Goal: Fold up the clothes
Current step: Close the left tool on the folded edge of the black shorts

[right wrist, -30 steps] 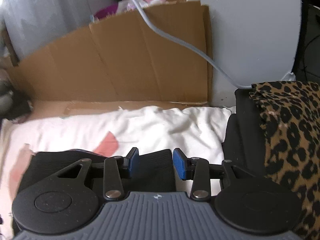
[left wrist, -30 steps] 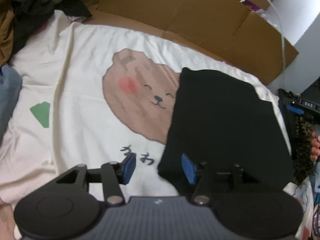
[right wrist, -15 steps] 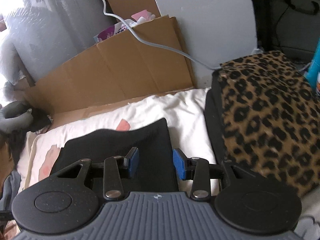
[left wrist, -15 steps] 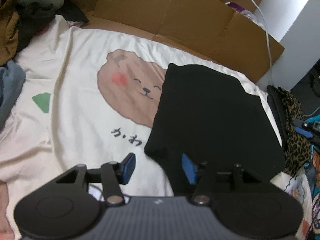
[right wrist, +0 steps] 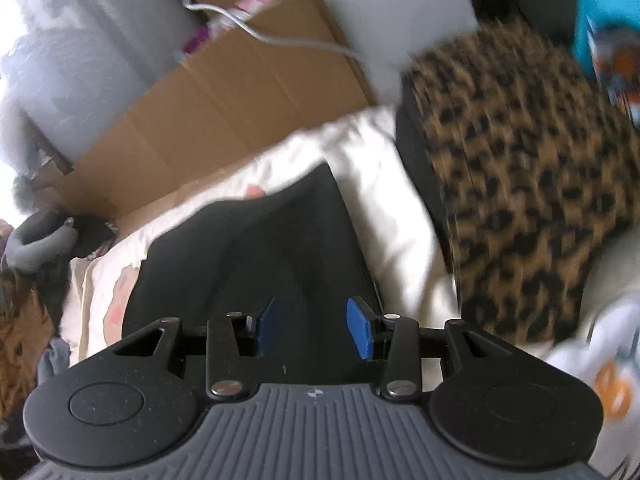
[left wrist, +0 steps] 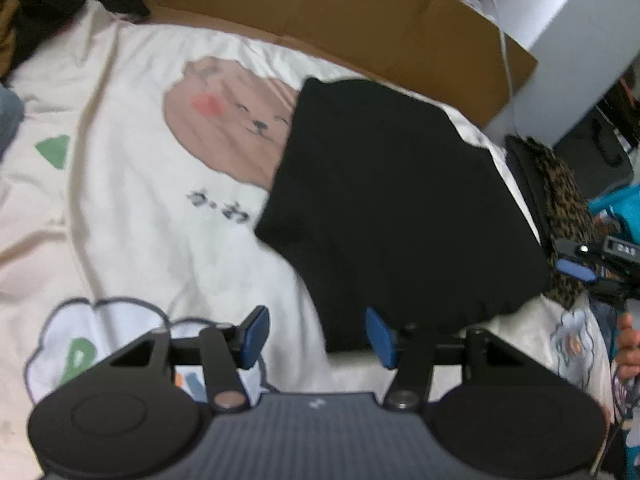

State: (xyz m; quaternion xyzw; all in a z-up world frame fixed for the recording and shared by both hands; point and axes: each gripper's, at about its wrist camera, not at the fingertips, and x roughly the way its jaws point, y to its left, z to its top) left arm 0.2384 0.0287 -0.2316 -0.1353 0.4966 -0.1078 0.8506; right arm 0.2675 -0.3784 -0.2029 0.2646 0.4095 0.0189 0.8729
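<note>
A folded black garment (left wrist: 396,196) lies flat on a cream bedsheet (left wrist: 120,200) printed with a brown bear. My left gripper (left wrist: 316,336) hovers over the garment's near left corner, its blue pads apart and nothing pinched between them. In the right wrist view the same black garment (right wrist: 260,248) stretches away from my right gripper (right wrist: 314,326), which hangs above its near edge with the jaws apart and empty. The right gripper (left wrist: 576,264) also shows at the right edge of the left wrist view, beside a person's fingers (left wrist: 628,340).
A leopard-print cloth (right wrist: 520,184) on a black folded item lies just right of the garment. Flattened cardboard (left wrist: 320,12) lines the far side of the bed, with a white cable (right wrist: 280,38) across it. Dark and brown clothes (right wrist: 36,240) are heaped at the far left.
Both grippers have drawn back toward the near edge of the black garment. The right view has rolled, and the leopard-print cloth now fills more of its right side. Jaw gaps look unchanged.
</note>
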